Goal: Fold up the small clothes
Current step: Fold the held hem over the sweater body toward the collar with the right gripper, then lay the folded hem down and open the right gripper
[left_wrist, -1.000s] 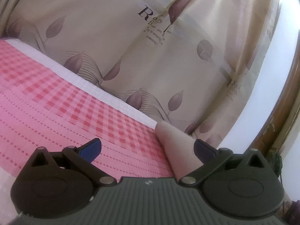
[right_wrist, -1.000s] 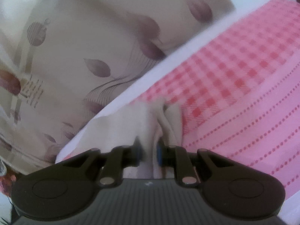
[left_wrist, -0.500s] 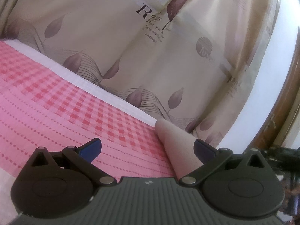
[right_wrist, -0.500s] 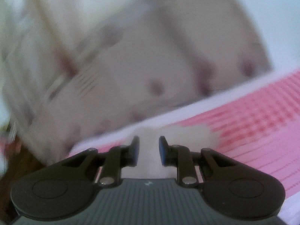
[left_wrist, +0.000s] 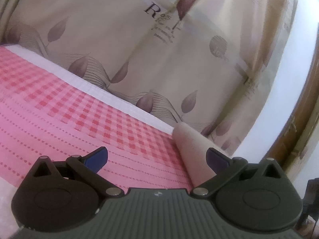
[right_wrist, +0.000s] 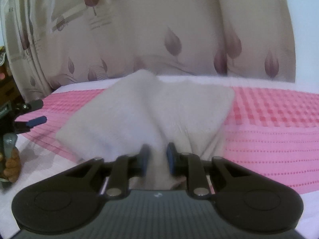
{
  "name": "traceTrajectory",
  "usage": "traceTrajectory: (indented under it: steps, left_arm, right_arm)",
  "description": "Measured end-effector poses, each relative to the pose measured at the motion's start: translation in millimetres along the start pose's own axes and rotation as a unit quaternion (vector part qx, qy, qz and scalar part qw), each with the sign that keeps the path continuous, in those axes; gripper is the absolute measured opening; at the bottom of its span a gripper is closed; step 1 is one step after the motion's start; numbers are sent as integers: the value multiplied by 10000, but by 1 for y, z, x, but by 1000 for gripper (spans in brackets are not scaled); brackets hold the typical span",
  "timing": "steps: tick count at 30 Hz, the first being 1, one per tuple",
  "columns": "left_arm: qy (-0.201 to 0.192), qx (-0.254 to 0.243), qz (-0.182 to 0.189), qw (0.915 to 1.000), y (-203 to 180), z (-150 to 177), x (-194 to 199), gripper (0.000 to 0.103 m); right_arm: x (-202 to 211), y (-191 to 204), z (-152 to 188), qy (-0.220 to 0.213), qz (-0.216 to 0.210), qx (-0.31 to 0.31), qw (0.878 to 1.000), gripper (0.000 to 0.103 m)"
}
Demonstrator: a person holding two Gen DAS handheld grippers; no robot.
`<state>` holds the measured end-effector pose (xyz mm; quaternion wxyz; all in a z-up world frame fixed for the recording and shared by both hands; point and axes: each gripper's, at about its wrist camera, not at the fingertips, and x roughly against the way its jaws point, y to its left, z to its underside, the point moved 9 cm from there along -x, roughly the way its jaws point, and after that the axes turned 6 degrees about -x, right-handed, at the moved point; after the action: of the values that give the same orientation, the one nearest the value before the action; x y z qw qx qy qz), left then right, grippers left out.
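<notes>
A small pale beige garment (right_wrist: 151,115) lies on the pink checked bedspread (right_wrist: 275,123). My right gripper (right_wrist: 157,155) is shut on a pinched ridge of the garment at its near edge, and the cloth rises in a fold between the fingers. My left gripper (left_wrist: 156,158) is open and empty, low over the bedspread (left_wrist: 79,119). A raised beige edge of the garment (left_wrist: 191,149) stands just inside its right finger. The left gripper also shows in the right wrist view (right_wrist: 33,112) at the far left, open.
A beige curtain with a leaf print (left_wrist: 159,49) hangs close behind the bed's white far edge (left_wrist: 111,97). A wooden frame (left_wrist: 307,103) stands at the right. Dark and brown objects (right_wrist: 9,159) sit at the left of the bed.
My right gripper has swung round and levelled with the garment held in it, and more of the garment now lies spread in front. My left gripper has barely moved and stays open.
</notes>
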<state>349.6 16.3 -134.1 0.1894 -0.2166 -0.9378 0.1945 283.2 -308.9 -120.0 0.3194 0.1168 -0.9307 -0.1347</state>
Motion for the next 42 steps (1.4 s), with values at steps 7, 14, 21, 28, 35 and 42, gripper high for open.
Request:
traceTrajectory:
  steps: [7,14,21,28,35,42]
  left_arm:
    - [-112,-45,428,9990,-50,-13,-9,103]
    - [-100,-1035,814,9912,-133,-6,-52,103]
    - [749,-1383,696,9851,-144,44,-73,102]
    - [1125,-790,683,9881,-120,58,-79,100]
    - [897,-1097,666,9877,-131,57,-70,101]
    - [782,-1330,441,9870,-135,55,-68,103]
  right_arm:
    - [12,-3,-10,-185,-317,-326,9988,20]
    - [23,-10,-69,-649,-384,-597,9954,21]
    - [-55,-1,-59,393,370,927,9942,21]
    - [-83,-53,-74,155,894,653,9937,22]
    - [-6,-65,-79,-726,356,-788,9936,27]
    - [10,-20,-4,-276,950,969,9904,27]
